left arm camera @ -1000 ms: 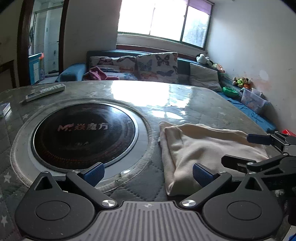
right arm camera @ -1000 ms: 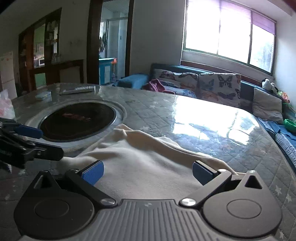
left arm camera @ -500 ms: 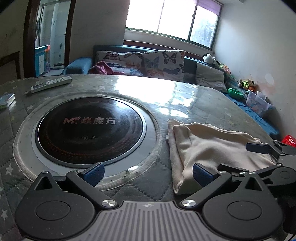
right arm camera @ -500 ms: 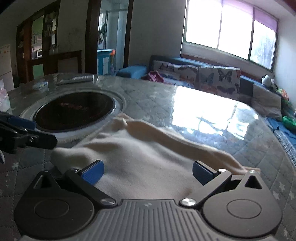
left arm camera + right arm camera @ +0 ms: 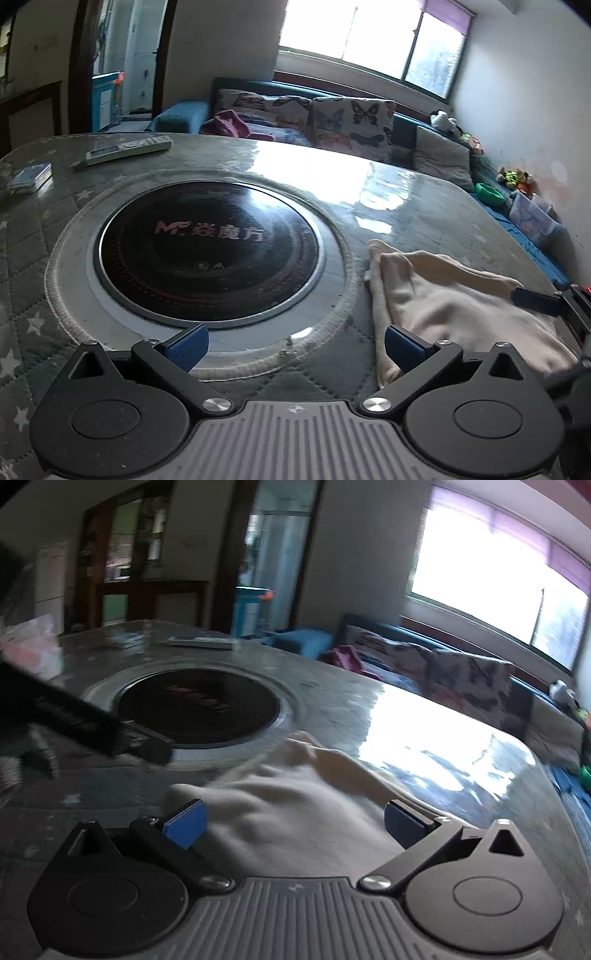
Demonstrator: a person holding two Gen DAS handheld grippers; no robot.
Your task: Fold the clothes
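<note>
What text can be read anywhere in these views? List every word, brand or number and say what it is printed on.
"MF 焱魔方": printed across the black round cooktop set into the table; the first Chinese character is my best reading.
Same print on the cooktop in the right wrist view: too blurred to read.
Remote control: button markings too small to read.
Small flat box: nothing legible.
Cream cloth: no label visible.

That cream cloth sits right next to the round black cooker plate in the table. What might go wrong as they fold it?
1. The cream cloth has a corner touching the cooker plate's rim; a fold could drag it onto the plate. Whether the plate is hot cannot be told.
2. The left gripper and right gripper, both with open jaws, work close together and could bump.
3. The right view is blurred, so a fast grab might miss.
</note>
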